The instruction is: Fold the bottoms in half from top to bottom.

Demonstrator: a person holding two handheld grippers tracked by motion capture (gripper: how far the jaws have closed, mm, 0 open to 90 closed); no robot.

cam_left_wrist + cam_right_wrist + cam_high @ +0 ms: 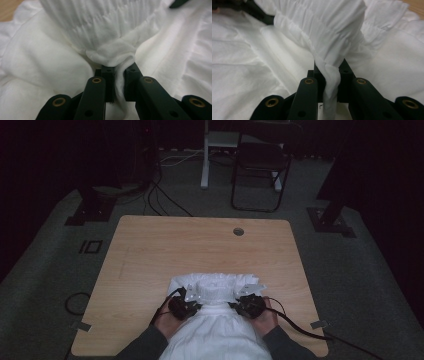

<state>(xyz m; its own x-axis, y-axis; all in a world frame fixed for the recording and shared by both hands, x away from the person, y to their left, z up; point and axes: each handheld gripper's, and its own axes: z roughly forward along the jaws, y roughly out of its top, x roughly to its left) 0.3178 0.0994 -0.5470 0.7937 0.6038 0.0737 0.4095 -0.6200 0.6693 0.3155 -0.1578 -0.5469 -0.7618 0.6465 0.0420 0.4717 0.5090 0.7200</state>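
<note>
- the white garment is lying at the near edge of the wooden table, its lower part spilling off toward the person and running out of the bottom of the high view; the gathered, shirred band is sitting at the far end of the heap.
- the left gripper is pinching a bunched fold of that shirred band, jaws nearly together with cloth squeezed between them; the left gripper view is showing the fabric wedged in the narrow gap.
- the right gripper is doing the same on the other side, jaws clamped narrow on a twisted strip of the band that is trailing down between them.
- judging by this, both ends of the band are being held so the garment can be spread, lifted or folded evenly; gripping the elastic part is likely giving a firmer hold than the loose cloth.
- both hands, the left and the right, are resting low beside the fabric, sleeves coming in from below.
- it is hard to tell what kind of garment this is: folds are hiding its shape, and the ruffled edge is only partly showing.
- the room beyond is dim; a folding chair and floor cables are barely making themselves out.
</note>
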